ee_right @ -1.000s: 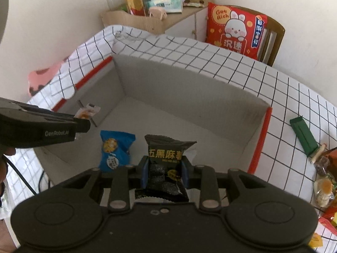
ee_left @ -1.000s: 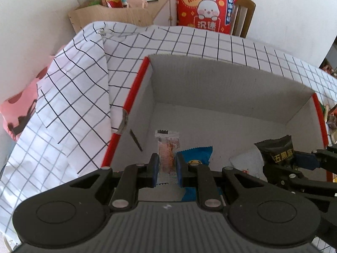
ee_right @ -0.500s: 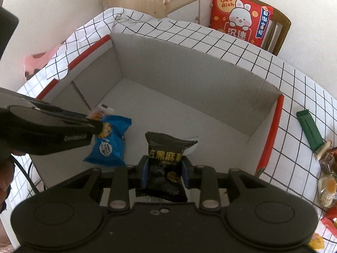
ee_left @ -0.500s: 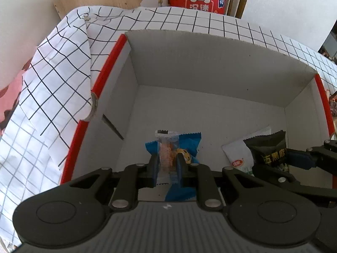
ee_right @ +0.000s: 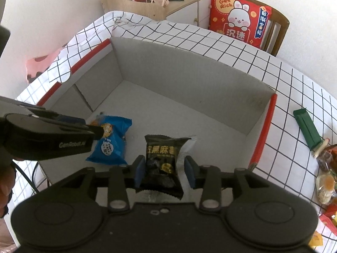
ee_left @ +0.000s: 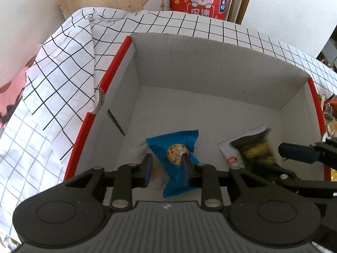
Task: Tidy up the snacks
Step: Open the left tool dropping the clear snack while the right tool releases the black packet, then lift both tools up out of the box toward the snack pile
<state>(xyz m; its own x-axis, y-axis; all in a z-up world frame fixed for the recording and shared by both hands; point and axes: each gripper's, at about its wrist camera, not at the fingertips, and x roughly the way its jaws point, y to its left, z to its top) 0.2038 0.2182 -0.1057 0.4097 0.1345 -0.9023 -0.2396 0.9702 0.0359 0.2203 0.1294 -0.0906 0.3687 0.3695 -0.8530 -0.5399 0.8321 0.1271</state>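
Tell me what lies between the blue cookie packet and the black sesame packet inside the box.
Only bare box floor separates the blue cookie packet from the black sesame packet, clearest in the right wrist view.

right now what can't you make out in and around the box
- Orange snack: a blurred smear in the left wrist view. In the right wrist view the left gripper mostly hides it.
- Black packet: motion-blurred in the left wrist view, so I cannot tell whether it has landed.
- White packet: mostly under the black packet, label too small to read.
- Loose snacks: cut off by the right wrist view's right edge.
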